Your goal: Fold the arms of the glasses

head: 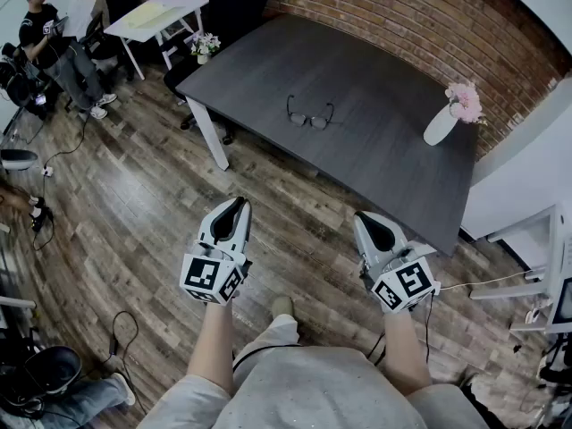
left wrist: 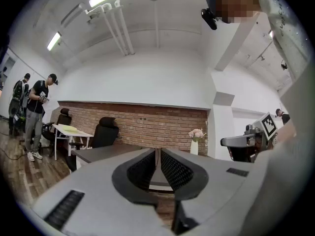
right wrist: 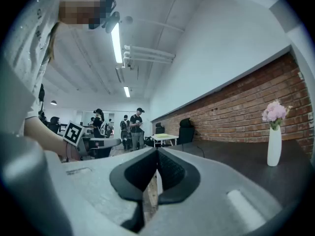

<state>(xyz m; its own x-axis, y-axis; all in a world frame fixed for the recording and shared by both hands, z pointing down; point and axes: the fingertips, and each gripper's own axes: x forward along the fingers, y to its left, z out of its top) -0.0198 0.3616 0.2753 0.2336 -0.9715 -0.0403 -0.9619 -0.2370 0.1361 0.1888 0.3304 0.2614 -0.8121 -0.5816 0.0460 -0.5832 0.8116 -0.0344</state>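
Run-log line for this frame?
left gripper: shut, empty | right gripper: shut, empty | glasses: arms open, on table, untouched | stage: folding not started

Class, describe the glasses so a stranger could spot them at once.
Beside the brick wall stands a long dark table. Near its middle lie the glasses, a thin dark frame lying flat, unlike the upright white vase of pink flowers near its right edge.

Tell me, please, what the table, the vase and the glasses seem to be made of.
Table: probably dark grey laminate or painted wood, matte. Vase: likely ceramic, smooth white. Glasses: thin dark frame, perhaps plastic; too small to be sure.
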